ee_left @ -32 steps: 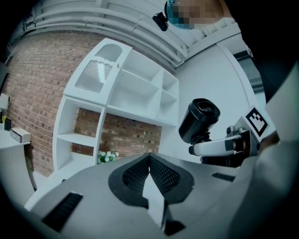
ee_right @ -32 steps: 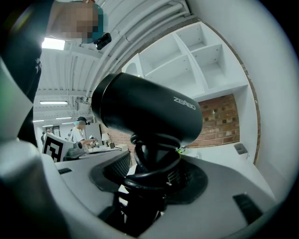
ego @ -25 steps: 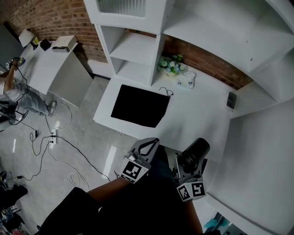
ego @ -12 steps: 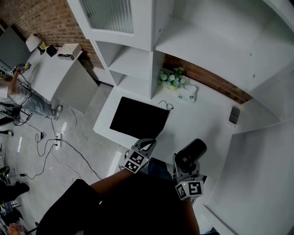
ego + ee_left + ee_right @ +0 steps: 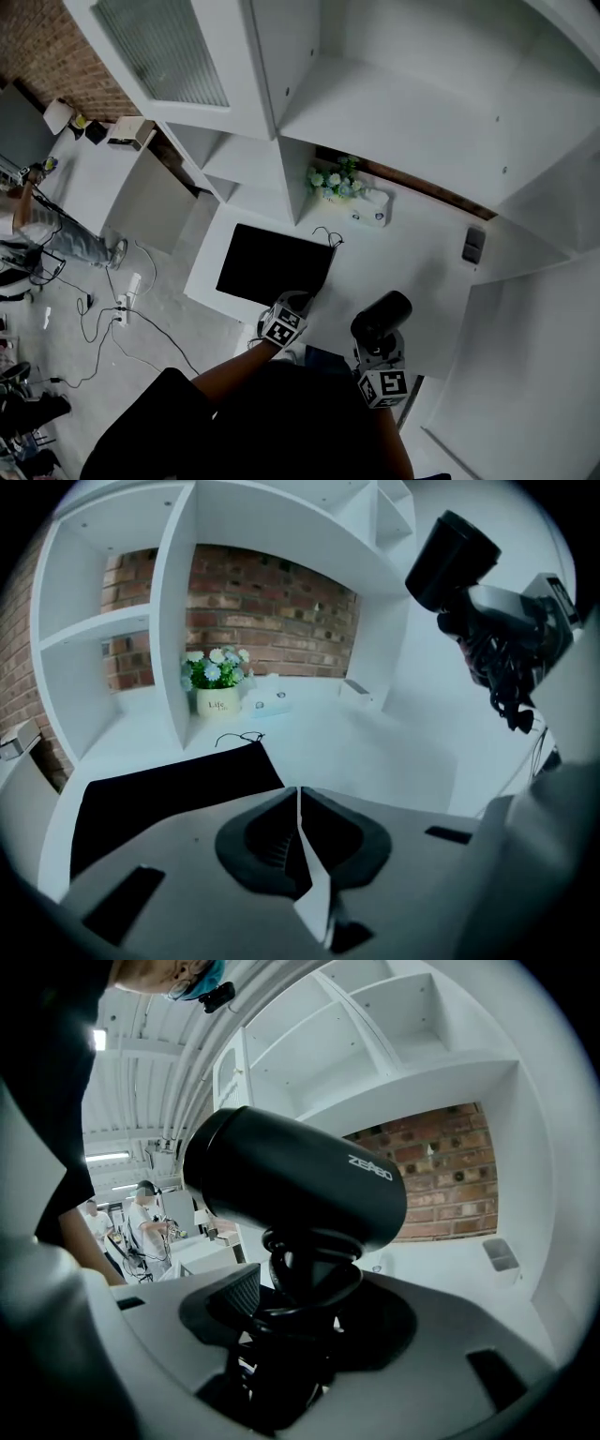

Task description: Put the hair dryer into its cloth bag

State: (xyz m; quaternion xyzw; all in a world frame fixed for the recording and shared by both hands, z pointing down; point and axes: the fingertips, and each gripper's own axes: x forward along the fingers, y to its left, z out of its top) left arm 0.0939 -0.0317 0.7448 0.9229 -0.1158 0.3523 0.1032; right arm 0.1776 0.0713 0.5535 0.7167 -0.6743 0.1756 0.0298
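Observation:
A black cloth bag point(image 5: 272, 265) lies flat on the white table point(image 5: 412, 272), its drawstring point(image 5: 325, 234) at the far right corner. In the left gripper view the bag point(image 5: 169, 794) sits just ahead of the jaws. My left gripper point(image 5: 296, 302) hovers at the bag's near right edge, shut with nothing in it. My right gripper point(image 5: 380, 345) is shut on the handle of the black hair dryer point(image 5: 381, 317), held upright above the table's near edge, right of the bag. The dryer's barrel point(image 5: 295, 1180) fills the right gripper view.
A pot of flowers point(image 5: 328, 180) and a small white device point(image 5: 367, 214) stand at the table's back under white shelves point(image 5: 253, 164). A dark wall socket point(image 5: 473, 245) is at the right. Cables point(image 5: 112, 309) trail on the floor at left, where a person point(image 5: 37, 225) stands.
Both grippers moved forward toward the table. The left gripper dropped to the bag's near right edge. The right gripper carried the dryer along, still upright.

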